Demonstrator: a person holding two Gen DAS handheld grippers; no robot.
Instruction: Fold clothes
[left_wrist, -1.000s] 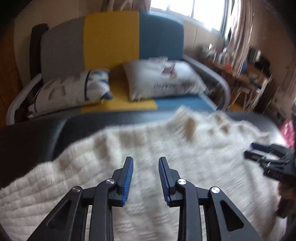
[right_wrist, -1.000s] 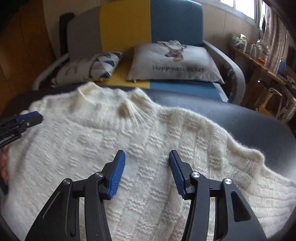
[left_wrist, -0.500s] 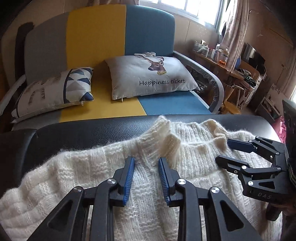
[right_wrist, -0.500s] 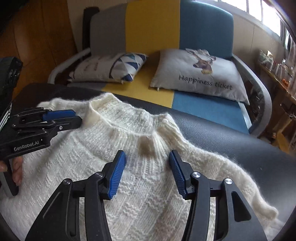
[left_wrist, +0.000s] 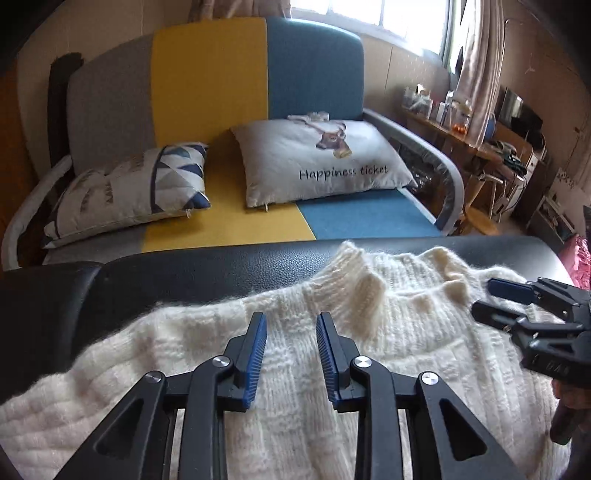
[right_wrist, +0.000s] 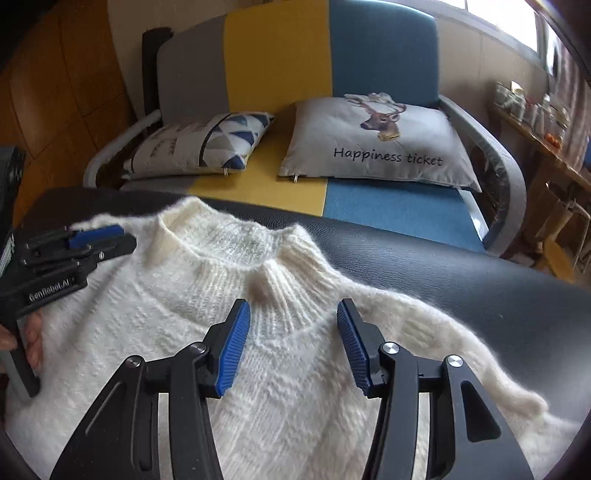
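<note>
A cream knitted sweater (left_wrist: 406, 332) (right_wrist: 147, 332) lies spread flat, front up, on a black leather surface (left_wrist: 184, 280) (right_wrist: 461, 273). Its ribbed collar (left_wrist: 354, 266) (right_wrist: 229, 243) points toward the far edge. My left gripper (left_wrist: 291, 317) (right_wrist: 125, 236) hovers open over the shoulder just left of the collar, with nothing between its blue pads. My right gripper (right_wrist: 292, 306) (left_wrist: 487, 295) is open too, above the collar's right side, with only knit showing in the gap. A hand (right_wrist: 33, 339) holds the left gripper's handle.
Beyond the leather surface stands a grey, yellow and blue sofa (left_wrist: 221, 92) (right_wrist: 280, 55) with a triangle-patterned pillow (left_wrist: 129, 192) (right_wrist: 199, 144) and a deer pillow (left_wrist: 321, 162) (right_wrist: 376, 140). A cluttered desk (left_wrist: 480, 140) fills the far right. One sleeve (right_wrist: 461, 350) trails off to the right.
Both grippers have moved up the sweater toward its collar, which now lies close to their fingertips. Their jaws keep the same gap.
</note>
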